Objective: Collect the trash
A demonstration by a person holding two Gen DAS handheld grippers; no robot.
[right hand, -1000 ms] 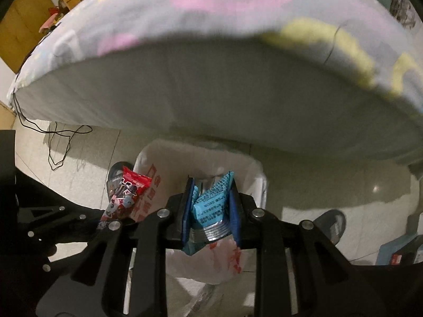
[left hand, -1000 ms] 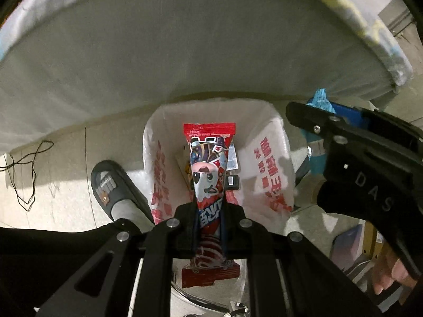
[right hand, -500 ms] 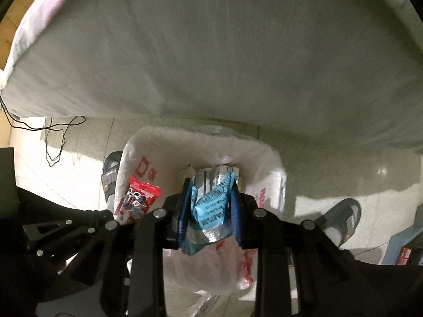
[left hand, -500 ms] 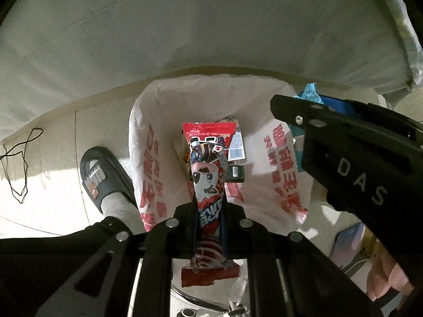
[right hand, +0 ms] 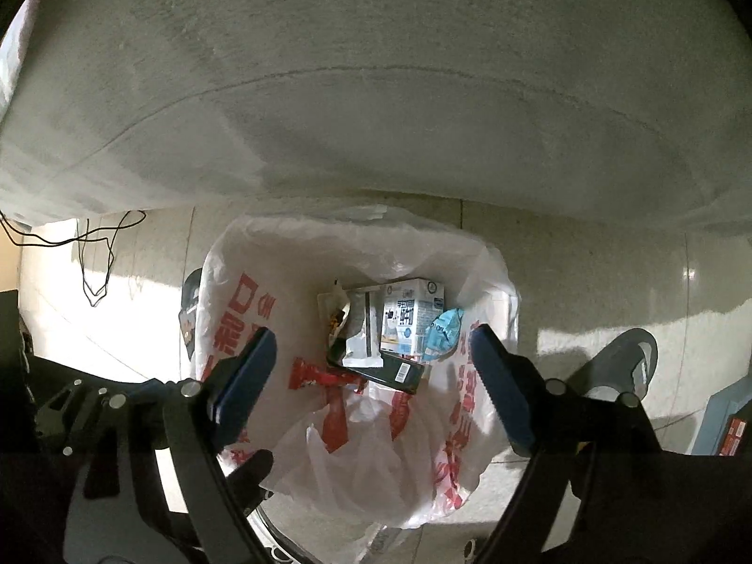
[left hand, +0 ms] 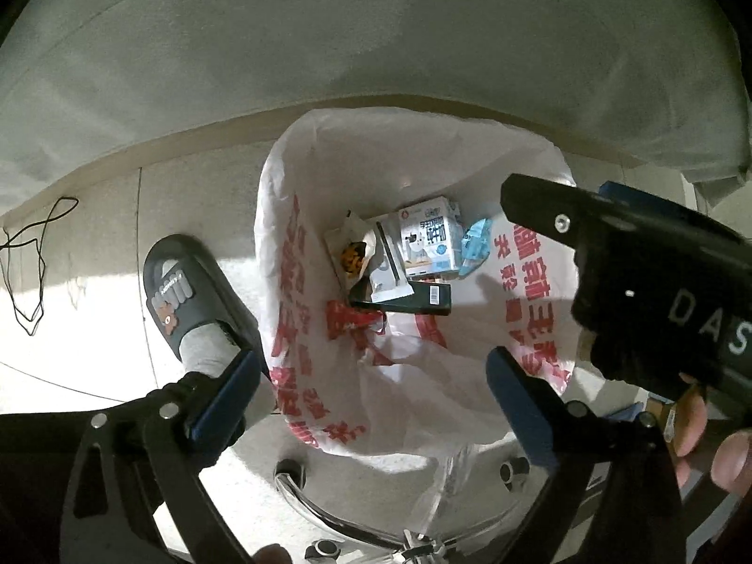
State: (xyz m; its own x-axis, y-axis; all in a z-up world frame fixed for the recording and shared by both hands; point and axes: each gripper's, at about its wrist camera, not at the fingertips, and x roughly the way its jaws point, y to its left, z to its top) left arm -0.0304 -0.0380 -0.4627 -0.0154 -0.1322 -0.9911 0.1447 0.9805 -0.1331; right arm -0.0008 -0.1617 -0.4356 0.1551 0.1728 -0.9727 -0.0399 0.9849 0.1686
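Note:
A white plastic trash bag [left hand: 301, 244] with red print stands open on the floor, also in the right wrist view [right hand: 235, 324]. Inside lie the red snack wrapper [left hand: 350, 319] [right hand: 324, 376], the light blue wrapper [left hand: 474, 244] [right hand: 442, 331], a milk carton [left hand: 430, 244] [right hand: 406, 317] and other packaging. My left gripper [left hand: 371, 395] is open and empty above the bag. My right gripper [right hand: 371, 366] is open and empty above the bag; its body shows in the left wrist view [left hand: 658, 291].
A grey-covered mattress edge [left hand: 329, 37] [right hand: 376, 94] overhangs the bag. Feet in dark slippers stand at the left [left hand: 183, 291] and right [right hand: 630, 357]. A black cable [left hand: 28, 272] lies on the tiled floor. A chrome chair base [left hand: 329, 517] sits below.
Both grippers opened. The red wrapper dropped from the left and the blue wrapper from the right; both now lie in the bag. Both grippers moved closer over the bag.

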